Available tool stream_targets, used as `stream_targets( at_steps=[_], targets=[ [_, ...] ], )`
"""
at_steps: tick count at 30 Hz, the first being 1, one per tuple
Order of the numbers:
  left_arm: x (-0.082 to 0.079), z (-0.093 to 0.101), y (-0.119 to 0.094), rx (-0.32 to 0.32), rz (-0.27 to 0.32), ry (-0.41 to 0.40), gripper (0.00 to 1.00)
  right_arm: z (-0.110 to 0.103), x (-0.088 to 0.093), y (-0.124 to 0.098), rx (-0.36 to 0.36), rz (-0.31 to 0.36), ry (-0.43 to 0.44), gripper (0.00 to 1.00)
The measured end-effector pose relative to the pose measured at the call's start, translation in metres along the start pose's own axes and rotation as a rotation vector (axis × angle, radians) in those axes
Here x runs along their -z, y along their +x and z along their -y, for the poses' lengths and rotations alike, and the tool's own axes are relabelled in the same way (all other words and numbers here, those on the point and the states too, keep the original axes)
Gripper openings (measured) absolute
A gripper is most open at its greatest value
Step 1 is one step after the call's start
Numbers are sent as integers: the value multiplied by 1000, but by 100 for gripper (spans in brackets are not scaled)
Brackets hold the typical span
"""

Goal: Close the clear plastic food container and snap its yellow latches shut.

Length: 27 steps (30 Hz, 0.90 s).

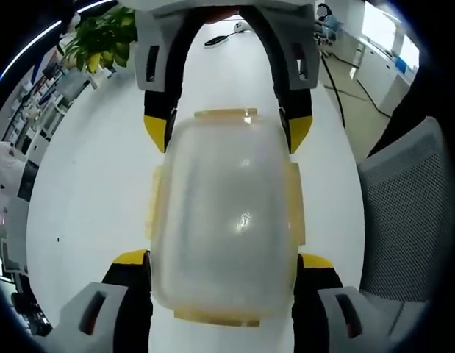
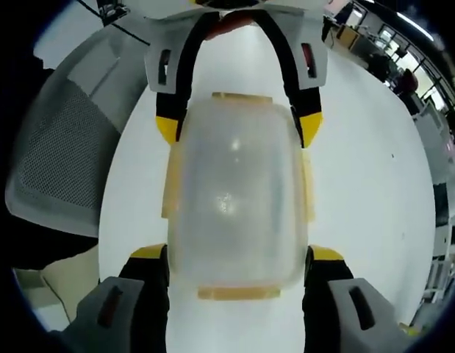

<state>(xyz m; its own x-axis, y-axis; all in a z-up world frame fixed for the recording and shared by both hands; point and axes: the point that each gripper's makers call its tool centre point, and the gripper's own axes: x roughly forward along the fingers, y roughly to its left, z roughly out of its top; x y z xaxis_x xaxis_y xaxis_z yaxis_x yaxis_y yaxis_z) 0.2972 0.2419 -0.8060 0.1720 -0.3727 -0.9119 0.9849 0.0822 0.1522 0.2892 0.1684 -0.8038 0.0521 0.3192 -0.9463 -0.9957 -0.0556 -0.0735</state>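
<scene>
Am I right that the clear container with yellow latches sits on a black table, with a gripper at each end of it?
Not quite: the table is white, as the left gripper view shows. The rest holds: the clear container with yellow latches lies between the left gripper and the right gripper.

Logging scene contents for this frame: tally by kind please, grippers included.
Clear plastic container: 1
Yellow latches: 4
Grippers, left and right: 2
Mesh chair: 1
Potted plant: 1
White table: 1
Total: 10
</scene>
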Motion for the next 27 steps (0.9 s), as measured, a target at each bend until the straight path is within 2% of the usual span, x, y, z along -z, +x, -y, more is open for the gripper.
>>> stream_targets(
  at_steps=[8, 17, 27],
  targets=[
    [6, 2, -3, 1, -9, 3, 75, -2, -7, 4, 9, -15, 2, 72],
    [17, 5, -8, -6, 7, -19, 75, -4, -19, 7, 3, -17, -14, 72],
    [34, 6, -15, -6, 19, -36, 76, -5, -36, 14, 3, -40, -24, 72]
  ],
)
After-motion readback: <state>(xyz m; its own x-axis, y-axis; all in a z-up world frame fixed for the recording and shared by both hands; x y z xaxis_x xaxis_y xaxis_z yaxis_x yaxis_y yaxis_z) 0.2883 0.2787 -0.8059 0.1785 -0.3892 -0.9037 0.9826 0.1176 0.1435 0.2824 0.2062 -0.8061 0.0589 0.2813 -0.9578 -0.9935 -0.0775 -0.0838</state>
